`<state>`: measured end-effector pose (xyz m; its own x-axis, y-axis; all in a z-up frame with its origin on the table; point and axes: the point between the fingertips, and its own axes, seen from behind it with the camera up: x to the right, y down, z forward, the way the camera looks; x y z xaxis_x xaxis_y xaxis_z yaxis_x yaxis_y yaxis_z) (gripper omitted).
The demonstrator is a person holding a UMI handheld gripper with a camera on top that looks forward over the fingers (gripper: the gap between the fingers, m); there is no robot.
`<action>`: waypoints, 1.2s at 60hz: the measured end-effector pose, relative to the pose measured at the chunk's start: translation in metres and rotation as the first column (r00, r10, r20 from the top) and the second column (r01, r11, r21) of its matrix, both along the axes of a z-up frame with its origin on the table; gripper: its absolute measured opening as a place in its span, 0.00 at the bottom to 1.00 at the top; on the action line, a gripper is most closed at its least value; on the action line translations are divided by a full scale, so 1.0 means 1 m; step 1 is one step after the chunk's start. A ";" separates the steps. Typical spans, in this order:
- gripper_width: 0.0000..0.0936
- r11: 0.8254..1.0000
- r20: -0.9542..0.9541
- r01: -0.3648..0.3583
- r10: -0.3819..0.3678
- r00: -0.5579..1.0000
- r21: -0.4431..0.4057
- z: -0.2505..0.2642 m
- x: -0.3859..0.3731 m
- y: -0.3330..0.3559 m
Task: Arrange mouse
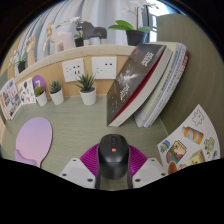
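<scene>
The hand-held gripper (113, 172) sits low over the desk (85, 125), its two fingers spread to either side of a dark mouse (113, 152). The magenta pads (92, 157) flank the mouse's sides closely, and it is hard to tell whether they press on it or merely bracket it. The mouse lies between the fingers with its underside on or just above the desk; which of the two cannot be made out. Its long axis runs straight away from the gripper, along the line of the fingers, and the end with the small red mark points forward toward the back of the desk.

To the left of the fingers, a round lilac mouse mat (33, 140) lies flat on the desk, apart from the mouse. To the right, an illustrated card (190, 140) rests near the desk's edge. Beyond the mouse, a few books (148, 82) lean tilted against the back wall, the front cover dark with a pale figure. Left of the books stand small potted plants: one in a white pot (88, 90), another smaller one (56, 92) further left. Wall sockets (73, 70) show on the panel behind them.
</scene>
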<state>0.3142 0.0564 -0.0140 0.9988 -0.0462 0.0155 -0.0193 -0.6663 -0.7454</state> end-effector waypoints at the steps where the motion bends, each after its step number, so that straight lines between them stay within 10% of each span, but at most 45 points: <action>1: 0.37 1.000 -0.004 0.006 -0.006 1.000 -0.007 0.000 0.000 0.000; 13: 0.36 0.996 0.009 0.061 -0.061 0.998 -0.057 0.015 0.003 0.002; 23: 0.36 0.988 0.057 0.093 -0.101 0.993 0.125 0.141 -0.012 0.015; 42: 0.36 0.916 0.058 -0.005 -0.020 0.998 0.400 0.334 -0.160 0.018; 59: 0.36 0.982 0.026 -0.082 0.079 0.997 0.170 0.177 -0.271 0.042; 72: 0.36 0.993 0.000 -0.104 0.104 0.995 -0.050 0.036 -0.294 0.027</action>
